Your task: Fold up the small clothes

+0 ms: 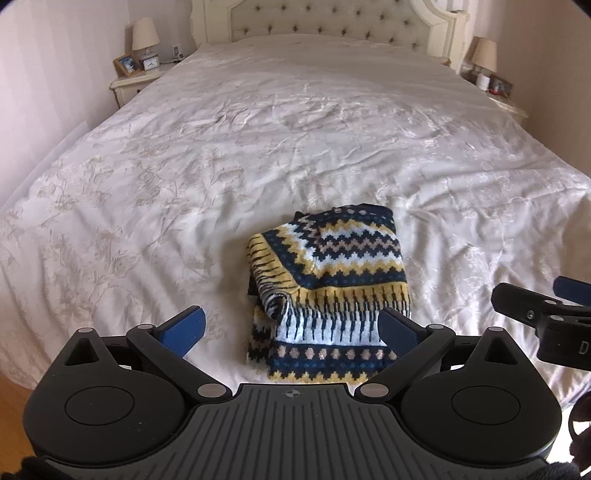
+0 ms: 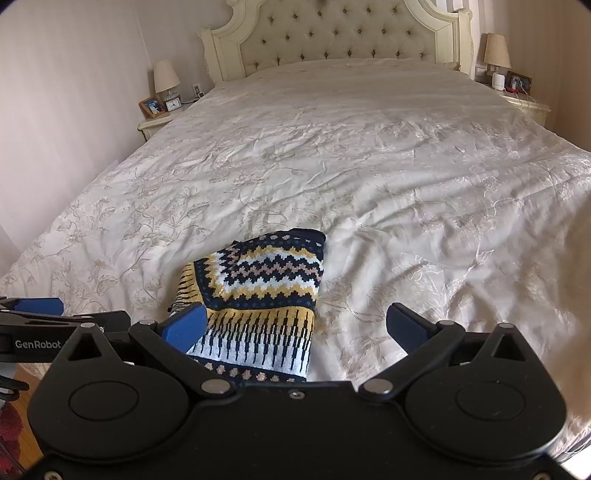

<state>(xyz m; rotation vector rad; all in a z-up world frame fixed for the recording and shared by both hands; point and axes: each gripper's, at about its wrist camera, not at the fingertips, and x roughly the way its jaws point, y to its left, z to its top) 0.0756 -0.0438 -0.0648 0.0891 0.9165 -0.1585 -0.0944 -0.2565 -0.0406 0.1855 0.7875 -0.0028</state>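
A small knitted sweater (image 1: pixel 328 288) with navy, yellow, white and tan zigzag bands lies folded into a compact block near the foot of the bed; it also shows in the right wrist view (image 2: pixel 258 295). My left gripper (image 1: pixel 291 326) is open and empty, held above the sweater's near edge. My right gripper (image 2: pixel 295 325) is open and empty, hovering over the sweater's right side and the bedspread. The right gripper's side shows at the right edge of the left wrist view (image 1: pixel 546 314). Neither gripper touches the sweater.
A white floral bedspread (image 1: pixel 258 147) covers the large bed. A tufted headboard (image 2: pixel 332 33) stands at the far end. Nightstands with lamps flank it, the left one (image 1: pixel 144 40) with a clock and a photo frame. Wooden floor (image 1: pixel 14 406) lies at the lower left.
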